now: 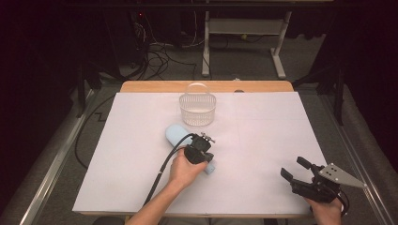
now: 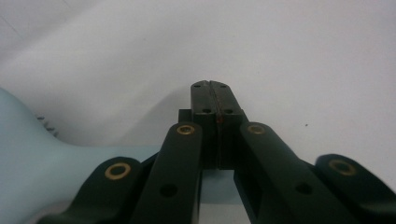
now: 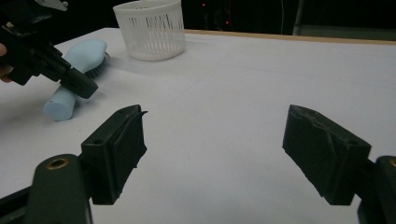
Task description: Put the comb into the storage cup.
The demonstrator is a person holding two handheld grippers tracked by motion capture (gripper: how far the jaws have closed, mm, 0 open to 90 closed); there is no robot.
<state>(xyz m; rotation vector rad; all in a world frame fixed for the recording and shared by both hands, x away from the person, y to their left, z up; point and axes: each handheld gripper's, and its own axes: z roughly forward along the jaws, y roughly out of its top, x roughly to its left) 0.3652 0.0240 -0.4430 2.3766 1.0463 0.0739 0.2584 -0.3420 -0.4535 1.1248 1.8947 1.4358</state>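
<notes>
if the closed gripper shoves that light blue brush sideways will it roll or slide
Probably slide and swivel rather than roll: the light blue brush lies bristles-down, and the bristles should drag on the white table. Its rounded handle looks smooth, so the shut left gripper may slip off it. It looks like stiff, light plastic.

Ahead of my right fingers (image 3: 212,154) the white desk (image 1: 272,136) lies bare, an open path. Toward the far edge the white basket (image 1: 197,109) stands; the blue brush (image 1: 177,135) and my left fingers (image 3: 84,87) block the middle-left.
</notes>
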